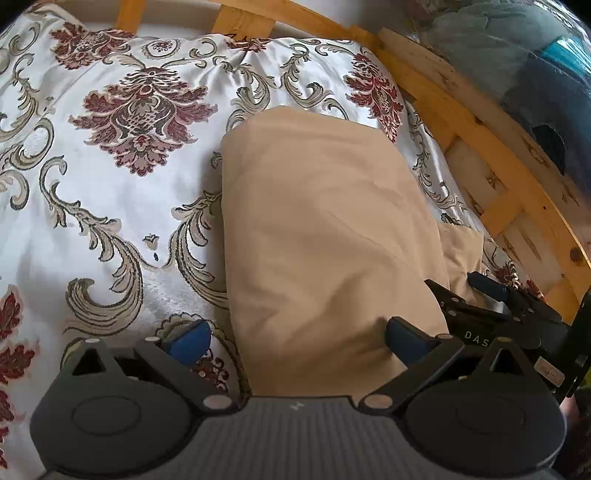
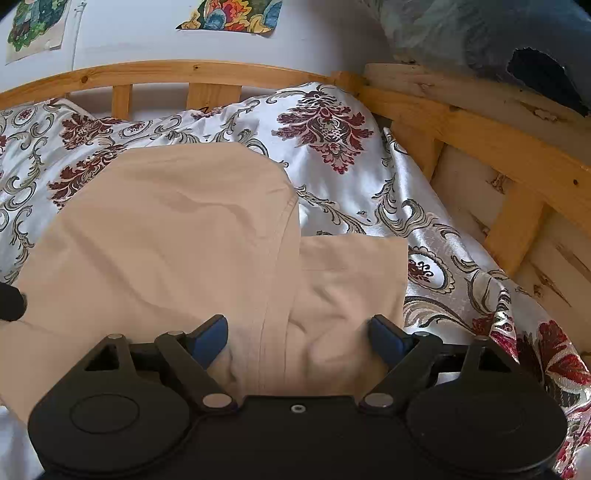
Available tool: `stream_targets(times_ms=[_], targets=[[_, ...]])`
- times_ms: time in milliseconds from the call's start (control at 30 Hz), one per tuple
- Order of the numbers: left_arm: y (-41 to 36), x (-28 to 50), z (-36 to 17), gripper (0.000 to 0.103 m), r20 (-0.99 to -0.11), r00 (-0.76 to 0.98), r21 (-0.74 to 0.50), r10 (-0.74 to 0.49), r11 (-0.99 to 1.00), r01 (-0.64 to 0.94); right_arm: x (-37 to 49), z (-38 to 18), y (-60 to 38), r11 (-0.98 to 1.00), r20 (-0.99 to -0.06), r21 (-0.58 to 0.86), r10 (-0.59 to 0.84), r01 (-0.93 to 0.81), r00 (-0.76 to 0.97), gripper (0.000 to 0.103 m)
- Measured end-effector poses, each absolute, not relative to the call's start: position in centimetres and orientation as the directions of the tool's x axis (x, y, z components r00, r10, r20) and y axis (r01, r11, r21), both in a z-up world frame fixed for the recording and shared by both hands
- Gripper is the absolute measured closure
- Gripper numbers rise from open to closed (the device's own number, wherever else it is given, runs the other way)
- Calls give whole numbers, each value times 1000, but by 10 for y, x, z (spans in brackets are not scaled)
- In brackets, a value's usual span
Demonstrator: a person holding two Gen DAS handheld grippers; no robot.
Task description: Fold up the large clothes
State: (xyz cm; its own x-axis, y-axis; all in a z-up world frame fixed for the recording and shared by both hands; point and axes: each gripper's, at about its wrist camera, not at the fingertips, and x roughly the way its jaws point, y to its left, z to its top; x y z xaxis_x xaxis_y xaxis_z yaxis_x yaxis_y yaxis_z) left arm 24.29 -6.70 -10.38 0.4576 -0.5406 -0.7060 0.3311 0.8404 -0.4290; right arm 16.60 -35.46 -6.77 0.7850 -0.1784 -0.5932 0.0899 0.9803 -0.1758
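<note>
A beige garment lies partly folded on a patterned bedspread. In the left wrist view my left gripper is open over the garment's near edge, its right pad on the cloth and its left pad over the bedspread. My right gripper shows at the right there, on the garment's right side. In the right wrist view my right gripper is open, straddling a seam fold of the garment, with a sleeve-like flap to the right.
A wooden bed rail runs along the back and right side of the bed. A dark blue-grey cushion or blanket sits beyond the rail at top right. Pictures hang on the white wall behind.
</note>
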Motion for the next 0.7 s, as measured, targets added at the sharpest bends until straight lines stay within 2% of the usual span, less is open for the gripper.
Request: stream_targets(times_ms=[400,500,600,700], targets=[[-62,246,-107,1,-699,441,-478,-562,827,296,165,-64,-355,983,-583,-153,-170,98,795,16],[-52,251,-104,1,-676,460,-490,-576,817,304,159,-53,-363,990,-527,-65,-141,126,838,13],[-43,260,-101,1,-659,491,-473,-570,821,319,154,-43,-376,989,-456,32,-112,142,883,2],[-41,276,-105,1,-666,465,-471,-584,812,345,170,-41,-400,979,-440,172,-23,110,898,1]])
